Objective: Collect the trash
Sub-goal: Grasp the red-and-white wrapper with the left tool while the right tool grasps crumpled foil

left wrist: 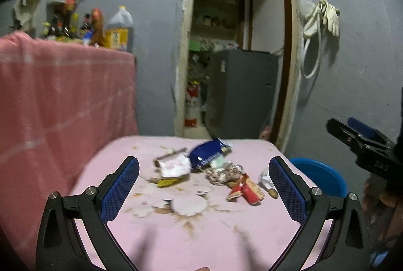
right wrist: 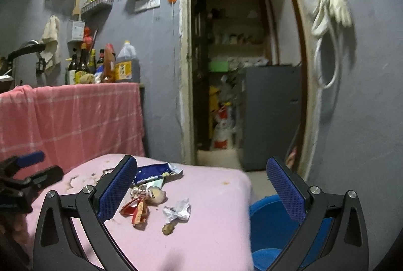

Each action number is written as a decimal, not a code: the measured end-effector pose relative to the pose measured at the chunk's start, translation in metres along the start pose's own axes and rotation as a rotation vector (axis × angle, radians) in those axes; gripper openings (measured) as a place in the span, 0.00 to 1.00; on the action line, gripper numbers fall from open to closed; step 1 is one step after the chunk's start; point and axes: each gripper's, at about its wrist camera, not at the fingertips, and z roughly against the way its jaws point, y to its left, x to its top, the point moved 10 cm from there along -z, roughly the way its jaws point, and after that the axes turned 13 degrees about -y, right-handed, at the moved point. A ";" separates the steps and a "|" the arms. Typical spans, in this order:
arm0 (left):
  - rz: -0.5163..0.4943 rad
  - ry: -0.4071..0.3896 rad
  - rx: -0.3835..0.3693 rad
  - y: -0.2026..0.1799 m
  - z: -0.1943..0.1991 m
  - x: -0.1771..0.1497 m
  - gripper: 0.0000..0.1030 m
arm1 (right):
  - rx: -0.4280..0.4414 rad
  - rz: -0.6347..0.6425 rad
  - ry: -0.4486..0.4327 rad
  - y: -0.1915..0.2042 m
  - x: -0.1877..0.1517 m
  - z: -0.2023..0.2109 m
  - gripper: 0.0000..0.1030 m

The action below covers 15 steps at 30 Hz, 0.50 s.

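Observation:
Trash lies on a pink-covered table (left wrist: 176, 240): a blue wrapper (left wrist: 209, 151), a silver-pink packet (left wrist: 173, 164), a yellow scrap (left wrist: 167, 181), a red-orange wrapper (left wrist: 245, 189) and a crumpled white wrapper (left wrist: 265, 179). My left gripper (left wrist: 204, 165) is open and empty, above the table short of the pile. My right gripper (right wrist: 200, 167) is open and empty over the table's right edge; the red wrapper (right wrist: 136, 211), the crumpled white wrapper (right wrist: 177, 211) and the blue wrapper (right wrist: 153, 171) lie below it. A blue bin (right wrist: 272, 218) stands right of the table.
The blue bin also shows in the left wrist view (left wrist: 320, 175). A counter draped in pink cloth (left wrist: 63, 100) with bottles stands at the left. A doorway (left wrist: 234, 44) with a grey fridge (left wrist: 241, 92) is behind the table. Gloves and hose (left wrist: 320, 19) hang on the wall.

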 end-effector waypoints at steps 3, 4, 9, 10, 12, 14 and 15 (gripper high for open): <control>0.008 0.084 -0.029 -0.007 -0.023 -0.016 0.98 | 0.035 -0.012 0.035 -0.007 -0.012 -0.014 1.00; 0.012 0.104 -0.035 -0.008 -0.028 -0.019 0.98 | 0.056 -0.024 0.052 -0.010 -0.018 -0.018 1.00; 0.029 0.224 -0.046 -0.013 -0.051 -0.041 0.98 | 0.116 -0.112 0.154 -0.020 -0.048 -0.033 0.99; 0.028 0.246 -0.053 -0.014 -0.053 -0.045 0.97 | 0.132 -0.134 0.180 -0.020 -0.055 -0.035 0.93; 0.025 0.273 -0.065 -0.018 -0.057 -0.050 0.95 | 0.152 -0.152 0.226 -0.020 -0.067 -0.040 0.84; 0.020 0.303 -0.089 -0.025 -0.060 -0.056 0.90 | 0.178 -0.161 0.272 -0.017 -0.078 -0.044 0.78; 0.017 0.312 -0.094 -0.028 -0.062 -0.057 0.88 | 0.192 -0.161 0.295 -0.013 -0.084 -0.046 0.76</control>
